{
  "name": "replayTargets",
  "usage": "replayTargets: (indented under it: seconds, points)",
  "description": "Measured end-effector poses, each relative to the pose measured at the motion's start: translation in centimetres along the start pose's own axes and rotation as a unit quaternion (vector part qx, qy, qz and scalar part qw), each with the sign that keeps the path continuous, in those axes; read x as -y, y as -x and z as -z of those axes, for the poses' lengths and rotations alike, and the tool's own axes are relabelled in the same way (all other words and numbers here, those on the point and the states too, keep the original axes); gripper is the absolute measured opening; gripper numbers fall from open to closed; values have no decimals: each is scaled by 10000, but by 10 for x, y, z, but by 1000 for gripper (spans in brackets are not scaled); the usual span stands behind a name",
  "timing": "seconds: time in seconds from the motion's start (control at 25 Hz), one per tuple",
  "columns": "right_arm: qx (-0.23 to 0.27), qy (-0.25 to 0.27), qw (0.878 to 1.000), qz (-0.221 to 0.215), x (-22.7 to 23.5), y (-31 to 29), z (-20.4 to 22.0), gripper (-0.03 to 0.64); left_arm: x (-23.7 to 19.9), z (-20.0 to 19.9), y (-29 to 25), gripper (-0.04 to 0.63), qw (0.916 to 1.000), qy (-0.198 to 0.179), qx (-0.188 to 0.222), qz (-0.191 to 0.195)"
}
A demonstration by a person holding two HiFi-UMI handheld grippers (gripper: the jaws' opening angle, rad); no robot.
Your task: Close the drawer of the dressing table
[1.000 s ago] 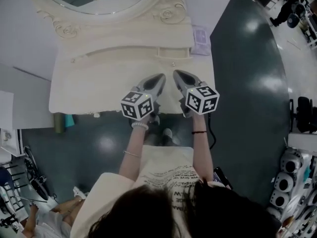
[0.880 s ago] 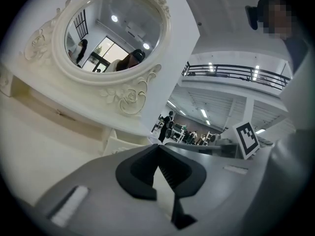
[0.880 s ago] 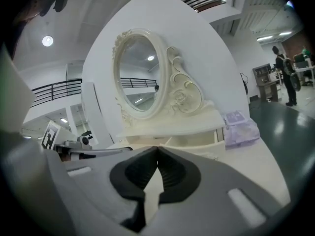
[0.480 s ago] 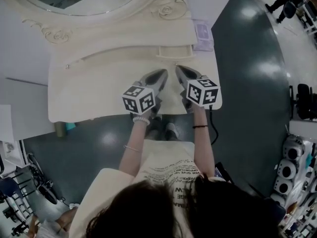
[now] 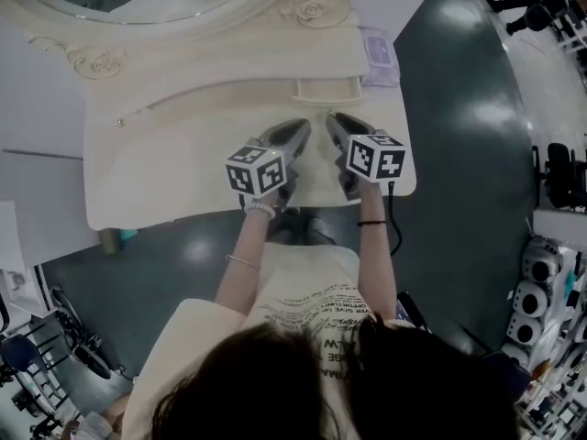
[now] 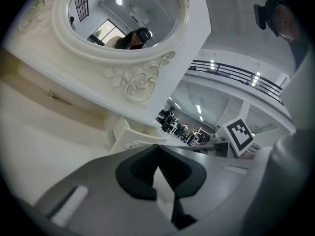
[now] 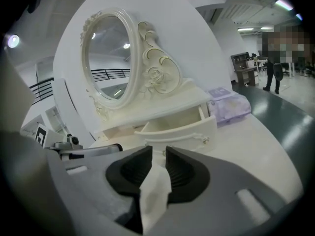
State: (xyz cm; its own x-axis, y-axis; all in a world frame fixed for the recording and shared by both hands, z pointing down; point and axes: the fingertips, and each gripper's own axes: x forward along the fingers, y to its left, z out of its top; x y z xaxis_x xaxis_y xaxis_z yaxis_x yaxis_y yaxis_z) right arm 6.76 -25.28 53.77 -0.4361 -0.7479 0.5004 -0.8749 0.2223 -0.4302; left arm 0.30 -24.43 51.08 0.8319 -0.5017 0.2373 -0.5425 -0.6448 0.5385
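Over the middle of the cream dressing-table bench (image 5: 156, 168), the left gripper (image 5: 301, 128) is held with its jaws pressed together and empty. The small cream drawer (image 5: 326, 90) is seen pulled out at the back edge, right of centre, its front running left to right, just ahead of both tips. The right gripper (image 5: 332, 119), jaws opening to a narrow gap with nothing between them, is judged slightly nearer.

Cream tee (image 5: 295, 290) w/ blk print, short sleeves (image 5: 183, 351), blk wristband (image 5: 370, 221), thin bracelet (image 5: 240, 285) — long dark hair (image 5: 275, 388)
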Motion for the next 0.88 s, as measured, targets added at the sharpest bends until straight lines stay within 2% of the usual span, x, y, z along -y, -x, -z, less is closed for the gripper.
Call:
replayTargets:
  seconds: [0.24, 0.52, 0.88]
  points:
    - [-78, -141, 9998, 97, 3, -7, 4, 111, -4, 5, -1, 5, 10000, 66, -73, -5]
    - [-283, -120, 9992, 242, 13, -16, 5, 121, -10, 4, -3, 5, 9997, 192, -28, -126]
    - [-521, -186, 9983, 171, 15, -26, 11, 121, -14, 3, -6, 5, 9993, 267, 1, -254]
